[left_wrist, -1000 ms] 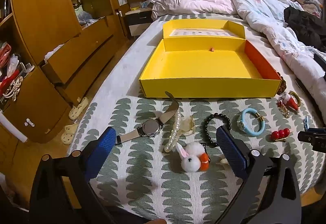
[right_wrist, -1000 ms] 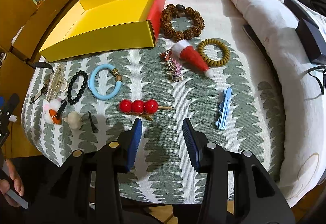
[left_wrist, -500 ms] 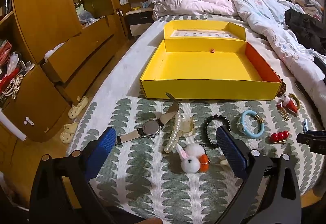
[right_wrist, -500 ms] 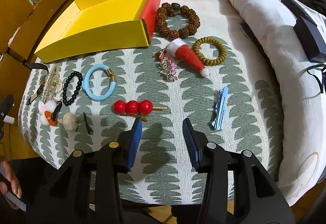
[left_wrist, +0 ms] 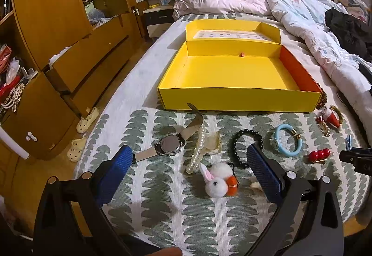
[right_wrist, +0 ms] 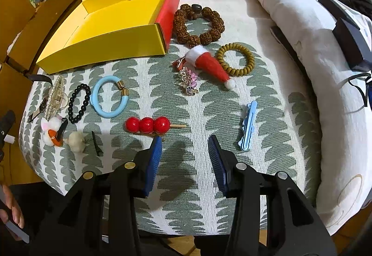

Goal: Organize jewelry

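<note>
Nothing is changing over the last second: both grippers are hovering in place above the patterned cloth point(right_wrist: 190, 98), so sorting is not yet starting. Left gripper point(left_wrist: 193, 163) is gaping wide and empty; right gripper point(right_wrist: 184, 151) is standing partly open, empty, near the red bead pin point(right_wrist: 147, 125). Yellow box point(left_wrist: 232, 72) is lying open, empty.

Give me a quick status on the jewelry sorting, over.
Both tongs open and empty, left tongs, right tongs. Yellow box open, nothing in it yet. All jewelry on the cloth; red bead clip nearest right. Nothing blocking.
</note>
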A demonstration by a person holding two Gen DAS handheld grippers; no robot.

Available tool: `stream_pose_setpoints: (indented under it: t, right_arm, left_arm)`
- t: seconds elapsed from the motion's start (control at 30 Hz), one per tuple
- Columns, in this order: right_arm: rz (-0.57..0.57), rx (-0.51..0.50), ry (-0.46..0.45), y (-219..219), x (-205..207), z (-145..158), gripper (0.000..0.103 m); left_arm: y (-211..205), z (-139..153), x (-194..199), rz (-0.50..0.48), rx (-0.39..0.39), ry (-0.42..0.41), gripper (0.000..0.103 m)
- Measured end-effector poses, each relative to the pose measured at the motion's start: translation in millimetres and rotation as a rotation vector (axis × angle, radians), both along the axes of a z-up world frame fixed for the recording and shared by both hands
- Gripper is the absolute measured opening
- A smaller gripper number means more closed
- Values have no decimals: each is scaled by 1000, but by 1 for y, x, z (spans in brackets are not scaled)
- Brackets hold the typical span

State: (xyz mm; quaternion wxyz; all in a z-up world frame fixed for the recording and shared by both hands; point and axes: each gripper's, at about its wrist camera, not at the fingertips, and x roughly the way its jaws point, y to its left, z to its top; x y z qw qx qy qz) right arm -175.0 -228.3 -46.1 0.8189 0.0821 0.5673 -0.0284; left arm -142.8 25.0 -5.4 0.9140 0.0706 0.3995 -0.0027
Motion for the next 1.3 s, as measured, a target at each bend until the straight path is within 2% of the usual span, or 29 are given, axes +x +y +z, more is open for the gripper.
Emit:
stream_pose_setpoints:
  t: [1.3]
  right_arm:
    - [-4,-12,9,1,0,-2,45]
  left_arm:
    - [5,-1,3,5,22,-1,97]
